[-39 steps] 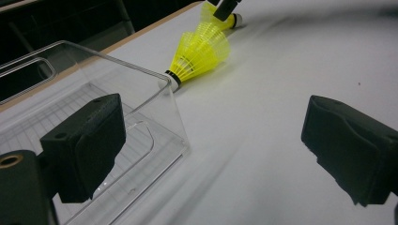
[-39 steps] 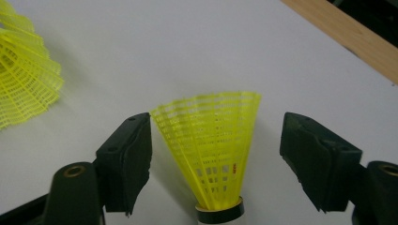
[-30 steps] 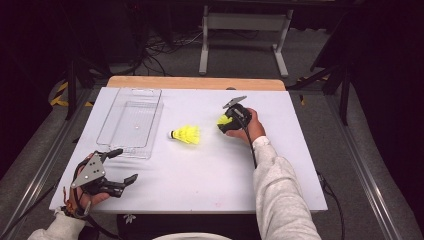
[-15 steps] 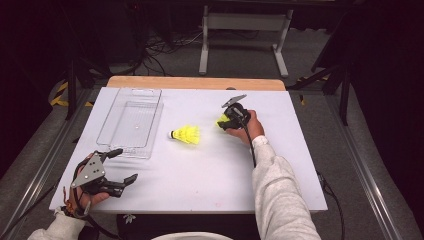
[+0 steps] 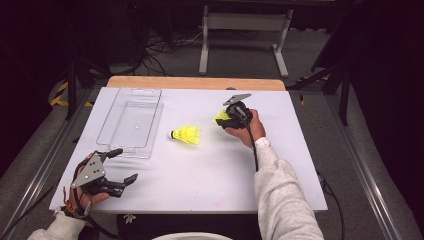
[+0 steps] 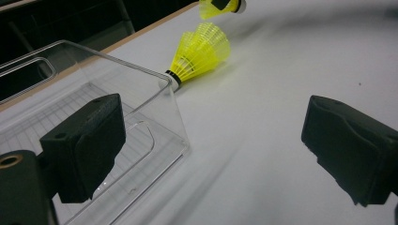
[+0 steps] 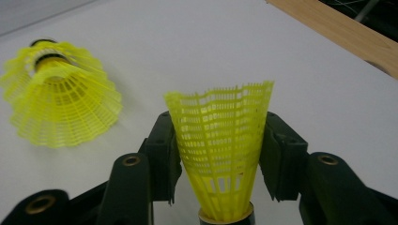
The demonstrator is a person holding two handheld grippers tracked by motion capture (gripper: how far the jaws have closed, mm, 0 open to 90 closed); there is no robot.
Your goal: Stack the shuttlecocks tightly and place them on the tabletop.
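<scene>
- Table (image 5: 200,190): we see its white top filling the middle of the high view, with a wooden strip along the far edge.
- Clear tray (image 5: 131,122): it lies upper left of centre on the table, open side up and with nothing in it. In the left gripper view its near corner (image 6: 169,93) stands just in front of the left jaw.
- Left gripper (image 5: 121,167): it sits at the lower left of the high view with its jaws wide apart and nothing between them, idle beside the tray.
- Right gripper (image 5: 226,118): right of centre in the high view, it has just closed its jaws and is now clamped on the skirt of a yellow shuttlecock (image 7: 220,159), pads pressing both flanks, cork end toward the gripper body.
- Second shuttlecock (image 5: 186,134): it lies on its side at mid-table, between the tray and the held one and apart from both.
- Step in hand, as we judge it: carry the held shuttlecock to the tray. We advise a light squeeze so the mesh skirt does not buckle, a path above the lying shuttlecock, and a release low inside the tray walls.
</scene>
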